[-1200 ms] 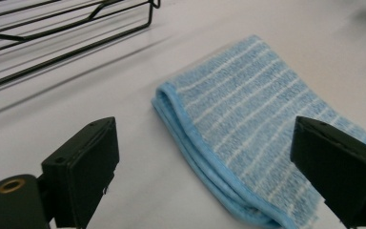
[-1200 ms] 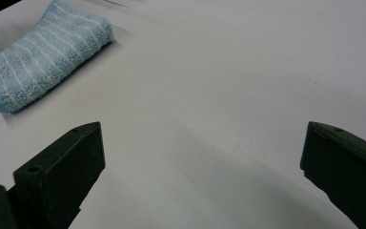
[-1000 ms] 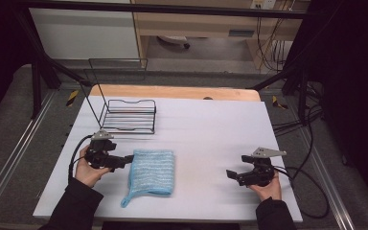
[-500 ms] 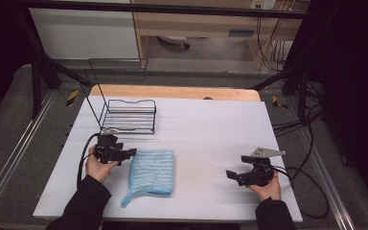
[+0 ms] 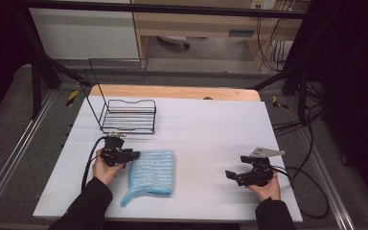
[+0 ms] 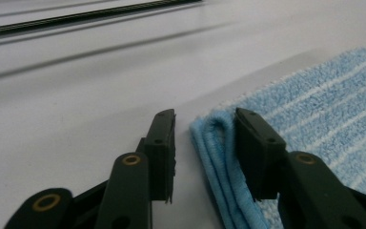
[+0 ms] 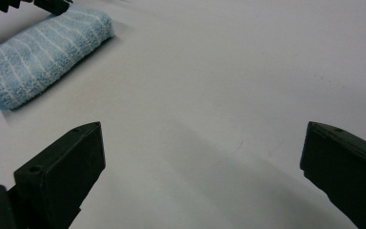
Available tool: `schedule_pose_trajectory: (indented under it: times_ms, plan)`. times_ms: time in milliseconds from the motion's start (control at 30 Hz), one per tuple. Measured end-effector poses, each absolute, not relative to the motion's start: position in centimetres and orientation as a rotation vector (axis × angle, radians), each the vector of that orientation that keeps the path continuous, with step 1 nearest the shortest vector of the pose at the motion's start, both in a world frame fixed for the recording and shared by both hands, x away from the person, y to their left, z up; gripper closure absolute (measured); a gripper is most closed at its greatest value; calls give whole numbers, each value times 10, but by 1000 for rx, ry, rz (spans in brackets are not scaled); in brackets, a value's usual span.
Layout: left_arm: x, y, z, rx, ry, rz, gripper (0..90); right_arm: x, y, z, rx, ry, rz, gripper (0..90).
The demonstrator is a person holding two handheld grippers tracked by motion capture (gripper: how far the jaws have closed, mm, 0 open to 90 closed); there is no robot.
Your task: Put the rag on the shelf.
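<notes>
The left gripper (image 6: 205,143) has just been closing, its jaws astride the folded edge of the blue towel (image 5: 153,171) lying on the bench (image 5: 211,129) near the wire rack (image 5: 127,115); it may pinch only the top layers, so the fold could open on lifting. The left gripper view shows a gap at one pad, seemingly not yet pressing, whereas the high view shows the right gripper (image 5: 235,176) spread wide and well apart.

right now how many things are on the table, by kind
blue towel: 1
black wire rack: 1
hand-held gripper: 2, left and right
total: 4
</notes>
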State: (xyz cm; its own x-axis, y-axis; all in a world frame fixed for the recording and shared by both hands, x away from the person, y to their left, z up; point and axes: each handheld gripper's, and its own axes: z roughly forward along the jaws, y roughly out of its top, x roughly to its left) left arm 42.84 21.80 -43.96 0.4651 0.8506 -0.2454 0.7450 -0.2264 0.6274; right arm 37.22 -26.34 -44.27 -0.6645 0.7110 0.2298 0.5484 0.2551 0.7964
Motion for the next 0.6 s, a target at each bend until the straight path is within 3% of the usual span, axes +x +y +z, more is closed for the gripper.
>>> schedule_pose_trajectory:
  times_ms: [600]
  plan:
    - [428, 214, -442, 2029, 1319, 157, 740, 377, -238, -435, 1171, 2367, 1380, 23]
